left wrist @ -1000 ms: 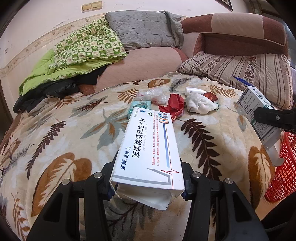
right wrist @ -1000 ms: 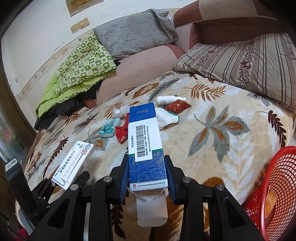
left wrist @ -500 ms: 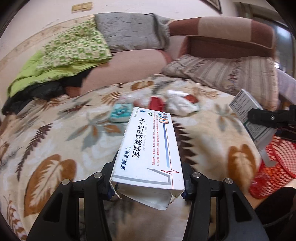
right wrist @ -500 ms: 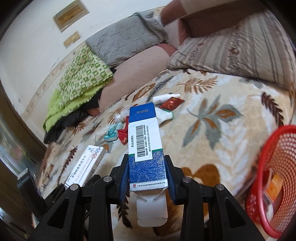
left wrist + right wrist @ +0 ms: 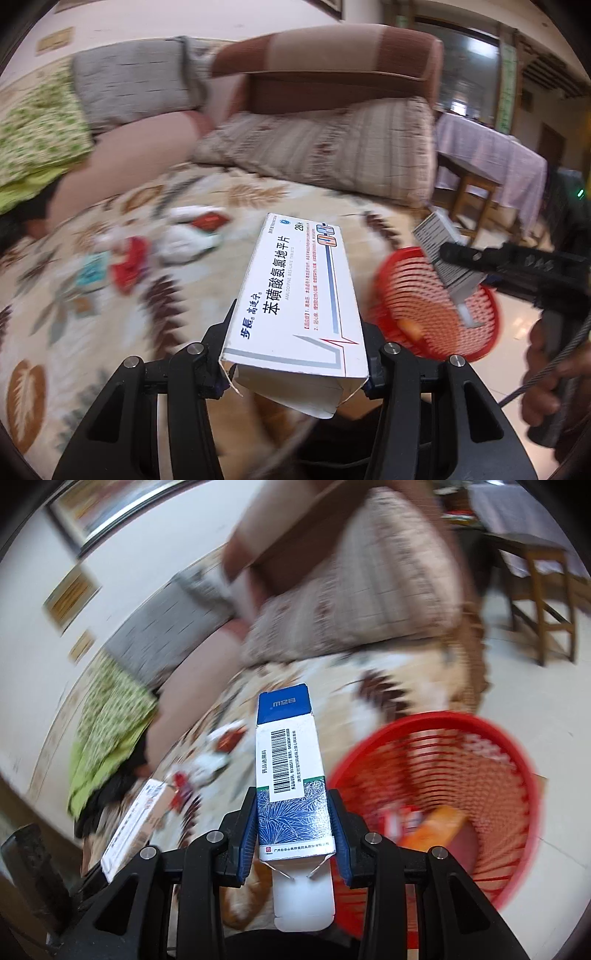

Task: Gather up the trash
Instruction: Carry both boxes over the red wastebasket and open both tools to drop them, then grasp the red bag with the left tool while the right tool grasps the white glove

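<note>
The bed, under a leaf-print blanket, fills most of both views, with pillows at its head. Just off its edge on the floor stands the red basket, some packets already in its bottom.

The white box is clamped across its width near the rear end by the left gripper, above the bed edge and beside the basket. The blue box sits likewise in the right gripper, its loose end flap hanging out behind; from the left view it appears over the basket rim.

Both look like thin, empty medicine cartons: very light, stiff along the edges, easily crushed on the broad faces. The white one's open end already bulges. A side-to-side hold on the narrow walls suits them, and a light squeeze should do.

Smaller scraps lie on the blanket, too blurred to name; they look soft and crumpled, best pinched from above.
</note>
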The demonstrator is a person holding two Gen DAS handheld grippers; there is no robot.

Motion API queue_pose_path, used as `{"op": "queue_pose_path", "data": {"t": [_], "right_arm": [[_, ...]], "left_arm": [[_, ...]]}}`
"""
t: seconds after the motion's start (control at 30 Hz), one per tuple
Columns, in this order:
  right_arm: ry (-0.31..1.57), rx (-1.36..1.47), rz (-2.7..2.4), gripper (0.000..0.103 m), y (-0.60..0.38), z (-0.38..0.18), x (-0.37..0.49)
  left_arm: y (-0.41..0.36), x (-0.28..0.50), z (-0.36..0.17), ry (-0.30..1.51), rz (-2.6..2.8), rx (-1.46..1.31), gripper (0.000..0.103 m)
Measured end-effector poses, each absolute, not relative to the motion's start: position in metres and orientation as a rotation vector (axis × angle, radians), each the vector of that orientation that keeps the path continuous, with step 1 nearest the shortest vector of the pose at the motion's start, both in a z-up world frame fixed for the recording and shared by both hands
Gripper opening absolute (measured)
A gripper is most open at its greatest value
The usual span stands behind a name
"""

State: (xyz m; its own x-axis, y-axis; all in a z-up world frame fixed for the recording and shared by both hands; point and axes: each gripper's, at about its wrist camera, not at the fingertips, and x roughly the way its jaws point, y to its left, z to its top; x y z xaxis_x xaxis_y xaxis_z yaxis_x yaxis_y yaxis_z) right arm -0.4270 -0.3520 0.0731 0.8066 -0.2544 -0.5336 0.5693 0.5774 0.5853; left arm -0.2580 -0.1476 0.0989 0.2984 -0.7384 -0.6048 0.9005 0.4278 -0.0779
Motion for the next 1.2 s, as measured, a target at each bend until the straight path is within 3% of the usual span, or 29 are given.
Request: {"op": "queue_pose_path", "data": {"t": [0.27,0.33,0.43,0.7,1.2], "right_arm": [[0.400,0.890,-0.638,0.041,-0.392,0.063,-0.475],[0.424,0.887,-0.665,0.058,-0.396,0.057,-0.476],[0.422,0.897,-0.698,0.062,-0.400,0.053,-0.483],[0.434,0.860,-0.631,0.062,-0.387,0.060,-0.462],[0.590,0.684,-0.356,0.065,-0.315,0.080,-0.351]], "left_arm": [[-0.234,-0.300,0.099,0.737,-1.284,0.303,0.050],[-0.252,-0.308,0.094,0.763,-1.308,0.321,0.053],[-0.264,-0.312,0.092,0.768,-1.315,0.346,0.063],[-0.220,-0.279,0.093,0.789,-1.235,0.281,0.067],[-0.096,-0.174,0.077,0.817,-0.920,0.164,0.069]]}}
